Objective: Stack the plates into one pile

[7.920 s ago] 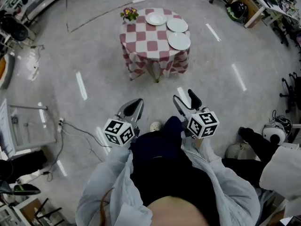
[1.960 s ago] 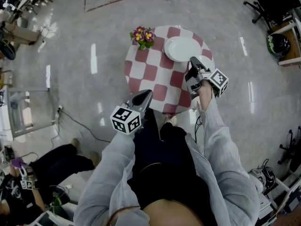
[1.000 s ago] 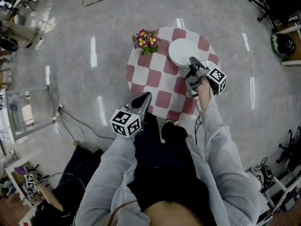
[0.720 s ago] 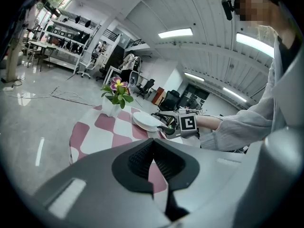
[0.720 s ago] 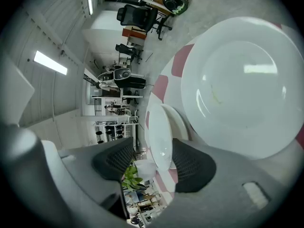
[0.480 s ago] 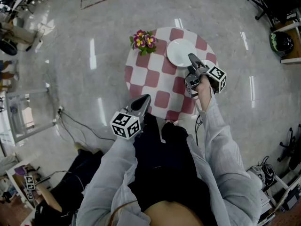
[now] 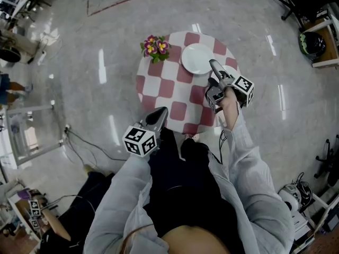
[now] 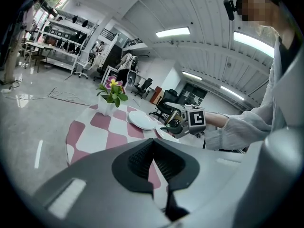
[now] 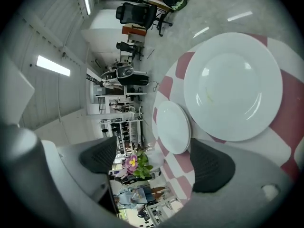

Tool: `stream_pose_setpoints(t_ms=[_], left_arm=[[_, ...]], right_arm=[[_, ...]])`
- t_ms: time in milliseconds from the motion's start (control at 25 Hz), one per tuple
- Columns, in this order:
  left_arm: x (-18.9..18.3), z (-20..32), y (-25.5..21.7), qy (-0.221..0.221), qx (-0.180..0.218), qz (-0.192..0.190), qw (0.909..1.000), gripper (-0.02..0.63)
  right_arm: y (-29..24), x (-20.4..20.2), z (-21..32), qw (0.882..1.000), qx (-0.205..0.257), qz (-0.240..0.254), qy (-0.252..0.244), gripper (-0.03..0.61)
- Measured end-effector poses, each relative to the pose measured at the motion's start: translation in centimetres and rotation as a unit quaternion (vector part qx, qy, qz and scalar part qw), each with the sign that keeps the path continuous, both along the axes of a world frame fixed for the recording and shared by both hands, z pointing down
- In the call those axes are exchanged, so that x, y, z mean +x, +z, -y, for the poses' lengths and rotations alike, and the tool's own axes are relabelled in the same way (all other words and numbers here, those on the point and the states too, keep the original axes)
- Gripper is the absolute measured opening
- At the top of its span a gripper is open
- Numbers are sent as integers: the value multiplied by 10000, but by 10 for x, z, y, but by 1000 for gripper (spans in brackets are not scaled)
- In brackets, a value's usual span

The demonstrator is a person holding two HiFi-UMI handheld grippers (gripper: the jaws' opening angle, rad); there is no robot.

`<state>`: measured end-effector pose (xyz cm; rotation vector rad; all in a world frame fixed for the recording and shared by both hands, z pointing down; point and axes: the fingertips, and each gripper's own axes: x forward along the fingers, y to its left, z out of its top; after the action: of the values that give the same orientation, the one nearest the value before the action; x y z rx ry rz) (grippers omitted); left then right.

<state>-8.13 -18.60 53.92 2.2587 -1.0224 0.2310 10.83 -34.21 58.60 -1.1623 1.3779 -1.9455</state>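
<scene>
**Head view.** A round table (image 7: 175, 86) with a red-and-white check cloth stands in the upper centre of the frame. At its upper-left edge a pot (image 7: 152, 46) holds a plant with pink and yellow flowers. The far plate (image 7: 197, 59), white, lies at the table's upper right. The right gripper (image 7: 214, 74) hangs just below and right of this plate. Its arm, in a pale sleeve (image 7: 241, 142), is stretched up the frame over the table's right edge. The left gripper (image 7: 159, 115) is held back at the table's lower edge with its arm bent, and it points up the frame toward the table.

**Right gripper view.** The right gripper's jaws stand wide apart, having just been opening. They grip nothing, and neither pad touches a plate. The near plate (image 9: 232, 87) fills the upper right of the frame. The far plate sits beyond it at centre, lying flat beside it and not on it. Their rims meet in the picture, but whether they touch cannot be told.

**Left gripper view.** The left gripper's jaws are closed together on nothing. Both plates show past them at mid-frame, with the right gripper over the near one.
</scene>
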Motion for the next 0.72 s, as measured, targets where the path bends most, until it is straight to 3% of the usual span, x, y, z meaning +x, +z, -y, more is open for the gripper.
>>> stream_pose_setpoints(t_ms=[200,400,720], left_arm=[[11,-1,-6,119,98,12,9999,11],[28,-10,-7,258,136,-13,9996,11],[53,-25,-10,491,210,3,9986,11]], right_arm=[[-48,19,-18,9975,706,60,-6,491],[-88,47,-46,9873,1492,457,296,488],[-80,102,-100,9775,1878,580,771,434]])
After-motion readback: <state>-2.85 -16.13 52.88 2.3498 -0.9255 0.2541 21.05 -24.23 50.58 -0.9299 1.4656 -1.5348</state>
